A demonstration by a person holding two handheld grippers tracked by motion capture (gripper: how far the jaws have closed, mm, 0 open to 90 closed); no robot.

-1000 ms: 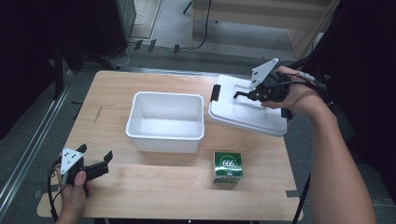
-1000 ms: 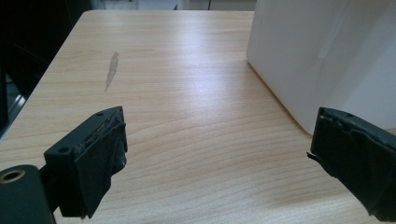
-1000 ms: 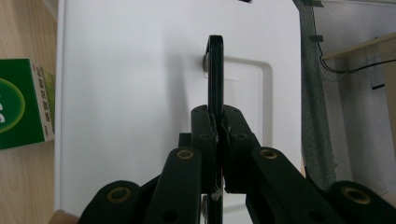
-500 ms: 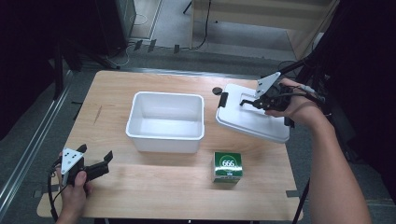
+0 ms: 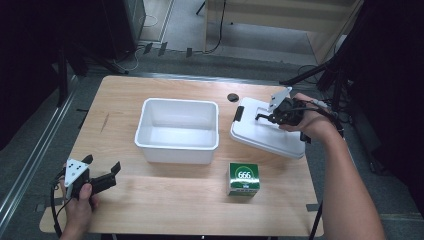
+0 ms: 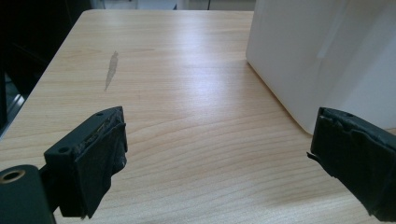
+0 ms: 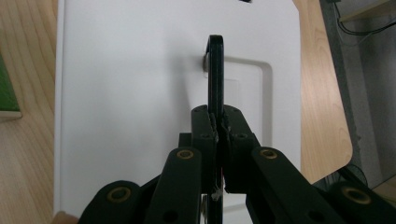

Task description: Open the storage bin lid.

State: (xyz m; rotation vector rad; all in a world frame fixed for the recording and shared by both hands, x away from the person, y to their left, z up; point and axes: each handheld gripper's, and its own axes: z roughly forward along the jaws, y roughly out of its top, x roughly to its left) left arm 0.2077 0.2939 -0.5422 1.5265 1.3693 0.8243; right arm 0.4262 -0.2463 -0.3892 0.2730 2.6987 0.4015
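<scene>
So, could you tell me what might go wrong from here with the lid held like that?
The right gripper pinches only the thin black handle of the white lid, so the lid could swing or slip off. The lid lies near the table edge and could slide over it. It is also close to the green box and might knock it.

The white bin blocks the table's middle; the front strip lies open, bar a green box.
</scene>
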